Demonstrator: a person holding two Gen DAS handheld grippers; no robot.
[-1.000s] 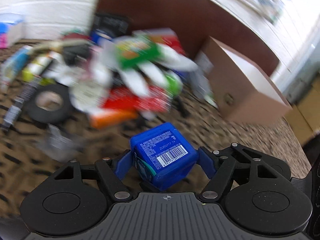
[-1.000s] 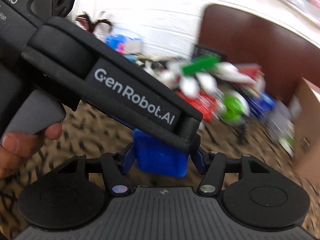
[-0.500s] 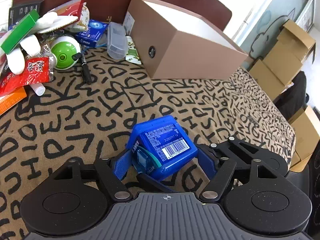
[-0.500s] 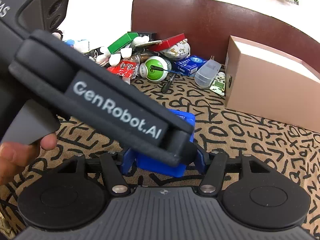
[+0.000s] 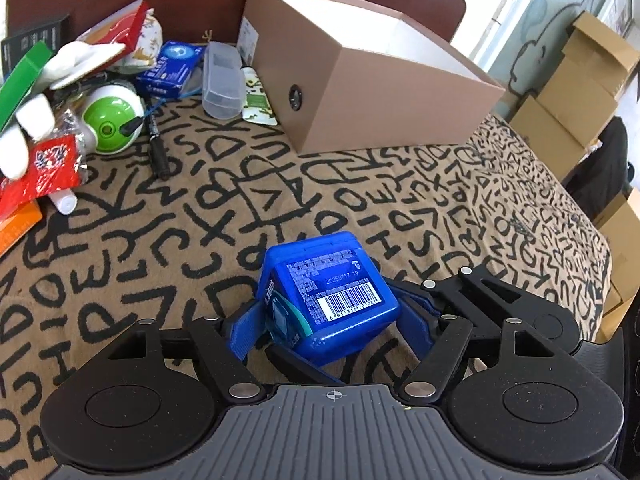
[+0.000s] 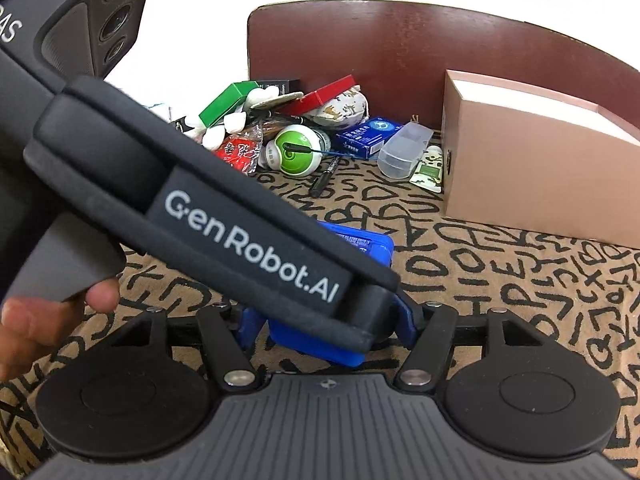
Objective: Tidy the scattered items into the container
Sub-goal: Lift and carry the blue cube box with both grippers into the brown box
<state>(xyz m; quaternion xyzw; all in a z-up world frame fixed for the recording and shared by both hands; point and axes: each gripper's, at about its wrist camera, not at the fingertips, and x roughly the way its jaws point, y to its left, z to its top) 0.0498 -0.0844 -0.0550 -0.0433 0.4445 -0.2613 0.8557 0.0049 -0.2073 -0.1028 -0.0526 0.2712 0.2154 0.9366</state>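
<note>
Letters in black cover the brown cloth (image 5: pixel 248 200) on the table. One second ago the pile of things was a blur right ahead; now the views are sharp and the pile (image 5: pixel 76 92) sits off to the left. Now the tan box (image 5: pixel 360 80) is close ahead.

A blue tub (image 5: pixel 328 300) is held in the left gripper (image 5: pixel 324 320), just as before, with blue pads pressed on both its sides. It is tilted, with the barcode facing up. It hangs over the cloth, well short of the box.

From the right wrist, the left gripper crosses in front of the right gripper (image 6: pixel 326 328). Its jaws are opening with the tub between them. A thumb (image 6: pixel 102 294) shows at the left.
</note>
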